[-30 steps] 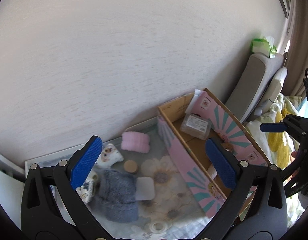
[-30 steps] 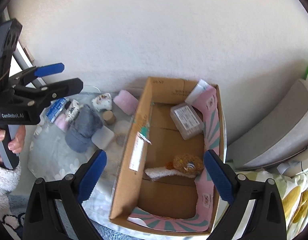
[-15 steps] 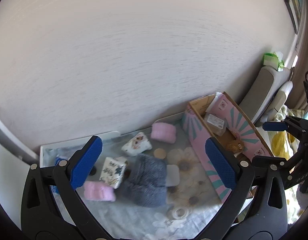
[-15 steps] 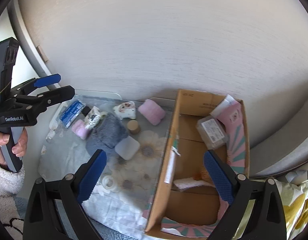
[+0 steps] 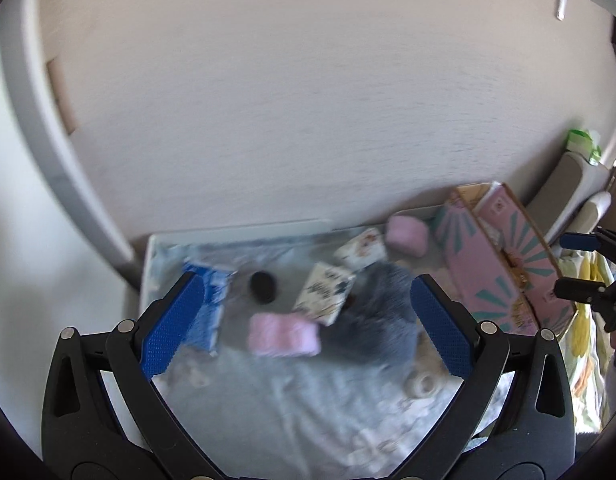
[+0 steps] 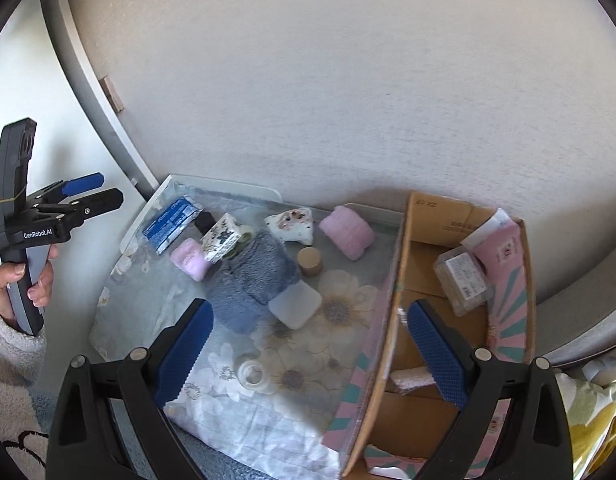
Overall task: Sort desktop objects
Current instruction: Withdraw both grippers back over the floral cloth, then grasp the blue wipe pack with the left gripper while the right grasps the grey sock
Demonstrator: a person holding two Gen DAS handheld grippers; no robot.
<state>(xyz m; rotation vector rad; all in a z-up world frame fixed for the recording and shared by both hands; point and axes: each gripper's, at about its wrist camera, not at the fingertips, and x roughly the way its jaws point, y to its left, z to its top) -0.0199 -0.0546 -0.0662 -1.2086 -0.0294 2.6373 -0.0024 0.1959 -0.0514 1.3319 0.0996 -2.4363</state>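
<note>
Overhead, both tools gape: left tool (image 5: pixel 306 320), right tool (image 6: pixel 308 348) above tray (image 6: pixel 224 186)

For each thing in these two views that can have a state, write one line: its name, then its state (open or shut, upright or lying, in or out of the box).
left gripper: open, empty.
right gripper: open, empty.
cardboard box: open-topped, flaps up.
clear plastic case: shut, lying in the box.
grey fuzzy cloth: bunched, outside the box.
tape roll: lying flat on the floral cloth.
wooden cylinder: upright, outside the box.

"GenRobot.AI" on left hand-held gripper (image 6: pixel 92 191)
</note>
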